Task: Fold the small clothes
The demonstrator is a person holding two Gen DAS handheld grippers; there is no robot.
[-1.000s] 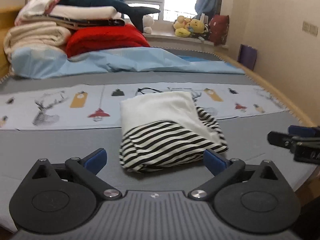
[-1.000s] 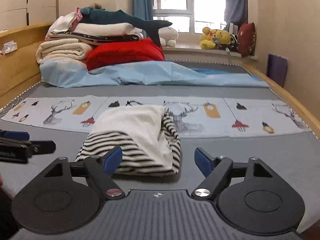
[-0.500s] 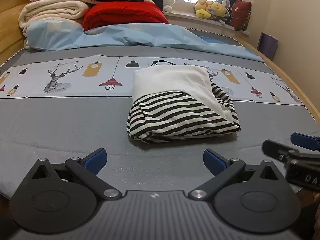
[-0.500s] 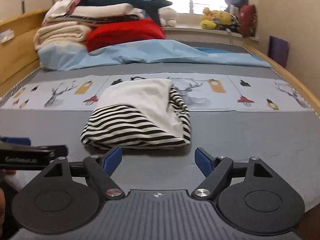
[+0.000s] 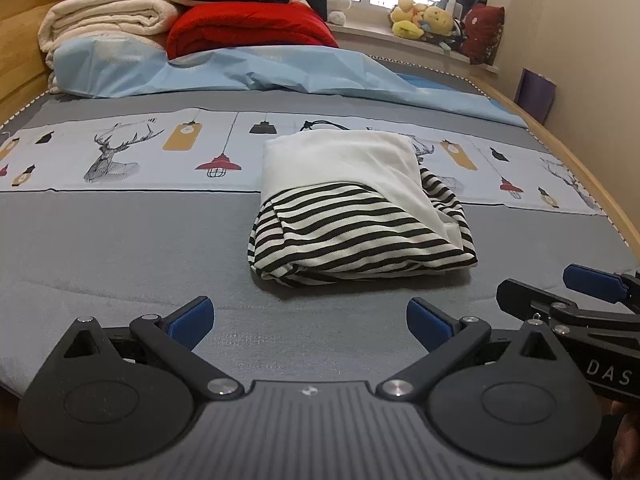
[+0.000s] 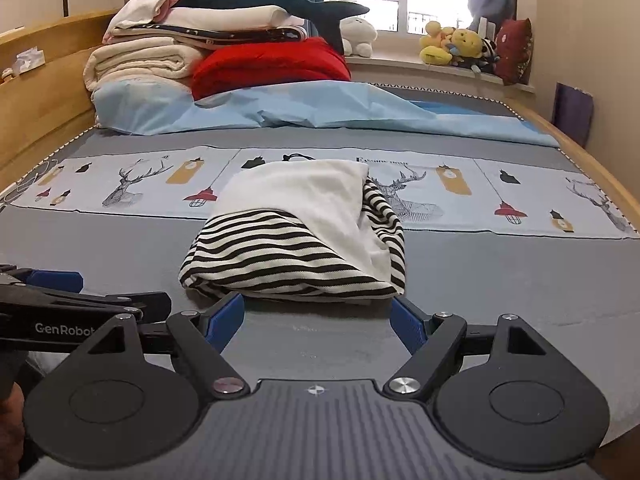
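left gripper (image 5: 310,316): spread, empty, short of folded striped garment (image 5: 360,224)
right gripper (image 6: 318,316): spread, empty
right view only: fingertips (image 6: 228,312) just beside garment's near edge
garment axis: cannot tell

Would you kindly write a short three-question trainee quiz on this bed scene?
1. True or false: the left gripper grips the striped garment.
2. The right gripper has its jaws: A) open, B) shut on cloth, C) out of view?
3. Fill in: the garment's white part lies ___ its striped part.

Key: 1 false, it holds nothing, jaws open. 2 A. 3 over.
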